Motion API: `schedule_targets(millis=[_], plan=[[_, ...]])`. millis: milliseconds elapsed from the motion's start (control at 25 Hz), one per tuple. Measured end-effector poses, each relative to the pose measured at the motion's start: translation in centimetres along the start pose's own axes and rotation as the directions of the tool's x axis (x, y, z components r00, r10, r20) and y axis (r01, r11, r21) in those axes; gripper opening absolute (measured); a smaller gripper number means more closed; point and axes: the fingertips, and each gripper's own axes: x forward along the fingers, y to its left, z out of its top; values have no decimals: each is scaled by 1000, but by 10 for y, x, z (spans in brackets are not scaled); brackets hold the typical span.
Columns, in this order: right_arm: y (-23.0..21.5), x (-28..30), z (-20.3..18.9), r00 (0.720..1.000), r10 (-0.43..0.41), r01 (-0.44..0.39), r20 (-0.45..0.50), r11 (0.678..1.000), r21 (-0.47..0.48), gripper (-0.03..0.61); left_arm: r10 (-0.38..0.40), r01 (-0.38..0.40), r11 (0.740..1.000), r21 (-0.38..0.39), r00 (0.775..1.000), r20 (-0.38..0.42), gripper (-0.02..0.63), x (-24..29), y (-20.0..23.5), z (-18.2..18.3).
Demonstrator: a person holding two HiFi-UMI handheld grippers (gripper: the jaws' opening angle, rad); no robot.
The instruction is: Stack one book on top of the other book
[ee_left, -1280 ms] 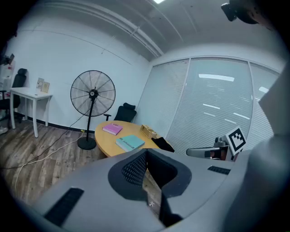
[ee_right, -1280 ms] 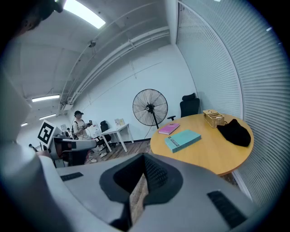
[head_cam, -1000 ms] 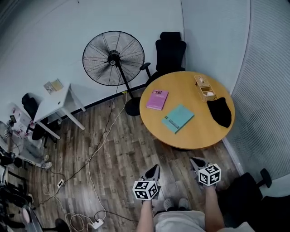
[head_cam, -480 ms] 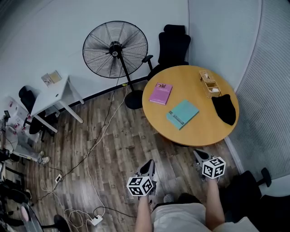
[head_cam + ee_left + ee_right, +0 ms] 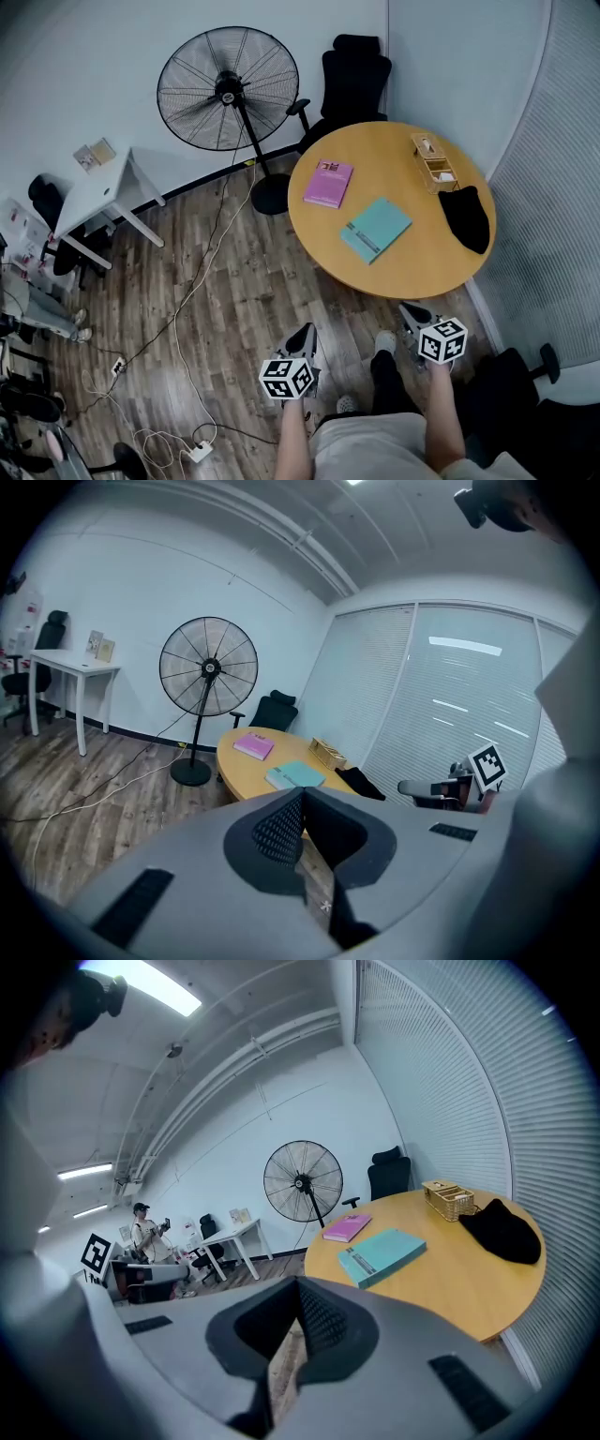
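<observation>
Two books lie apart on the round wooden table [image 5: 417, 267]: a pink book [image 5: 327, 183] toward the far left and a teal book [image 5: 376, 229] near the middle. My left gripper [image 5: 302, 336] and right gripper [image 5: 410, 314] hover over the floor just short of the table's near edge, both shut and empty. The left gripper view has the pink book [image 5: 254, 746] and the teal book [image 5: 294, 776] beyond its shut jaws. From the right gripper view the pink book [image 5: 348, 1227] lies behind the teal book [image 5: 382, 1254].
A woven basket [image 5: 433, 161] and a black cloth [image 5: 466, 217] sit on the table's right side. A standing fan [image 5: 228, 89] and a black office chair [image 5: 352, 80] are behind it. A white desk [image 5: 94, 202] stands left, cables [image 5: 192, 309] cross the floor.
Both grippers have come closer to the table's near edge as the person steps forward. Their jaws stay shut. The books have not moved.
</observation>
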Motion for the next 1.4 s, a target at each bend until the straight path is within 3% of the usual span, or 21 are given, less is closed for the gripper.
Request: schedule_targets(millis=[400, 520, 920, 1200, 1400], plan=[[-73, 68, 33, 998, 60, -59, -35, 998, 24, 21, 75, -75, 996, -47, 997, 18, 28, 78, 20, 29], [-101, 95, 54, 996, 74, -72, -56, 997, 25, 21, 114, -108, 988, -109, 992, 53, 28, 103, 29, 49], [-192, 162, 109, 983, 150, -147, -105, 988, 39, 21, 232, -220, 963, -158, 971, 61, 28, 184, 43, 102], [-242, 194, 120, 974, 172, -168, -149, 985, 39, 21, 291, -287, 946, -148, 957, 6, 28, 236, 39, 104], [-262, 216, 125, 960, 191, -194, -205, 981, 6, 21, 330, -329, 925, -190, 943, -28, 28, 263, 42, 92]])
